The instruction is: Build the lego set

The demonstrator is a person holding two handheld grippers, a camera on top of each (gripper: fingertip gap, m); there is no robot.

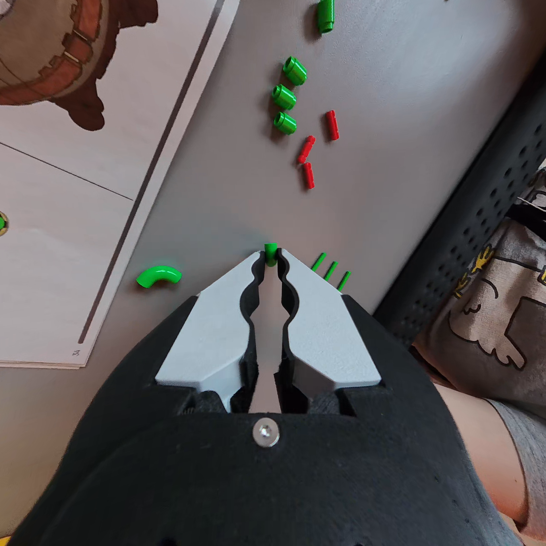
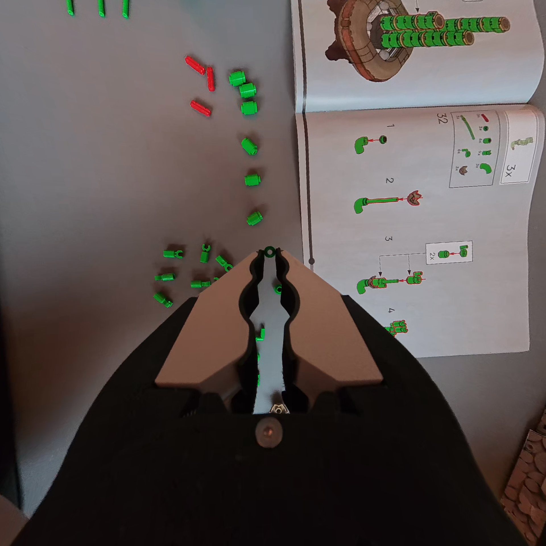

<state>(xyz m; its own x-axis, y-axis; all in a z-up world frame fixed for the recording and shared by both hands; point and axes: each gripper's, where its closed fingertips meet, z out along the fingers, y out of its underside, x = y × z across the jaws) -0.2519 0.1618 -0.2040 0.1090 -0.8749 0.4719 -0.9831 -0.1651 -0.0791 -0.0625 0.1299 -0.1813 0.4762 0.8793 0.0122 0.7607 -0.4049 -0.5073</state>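
Note:
My left gripper [image 1: 270, 254] is shut on a small green piece [image 1: 270, 251] held between its fingertips above the grey table. A green curved elbow piece [image 1: 158, 275] lies to its left. Three thin green rods [image 1: 331, 270] lie just right of the fingers. Three green round bricks [image 1: 285, 97] and three red pins [image 1: 307, 150] lie farther ahead. My right gripper [image 2: 269, 252] is shut on a small dark green ring [image 2: 269, 252] at its fingertips. Green round bricks [image 2: 251, 147] line up ahead of it, with red pins [image 2: 204, 82] and green clip pieces [image 2: 189, 271] to the left.
The open instruction booklet [image 2: 413, 206] lies right of my right gripper and also shows in the left wrist view [image 1: 74, 206]. A dark perforated panel [image 1: 472, 221] and a person's shirt and arm [image 1: 487, 428] border the table on the right. A patterned box corner [image 2: 529, 487] sits at the lower right. Spacing between my two grippers at the tips: around 20 cm. From the left gripper's tips to the dark perforated panel [image 1: 472, 221] is close to 20 cm.

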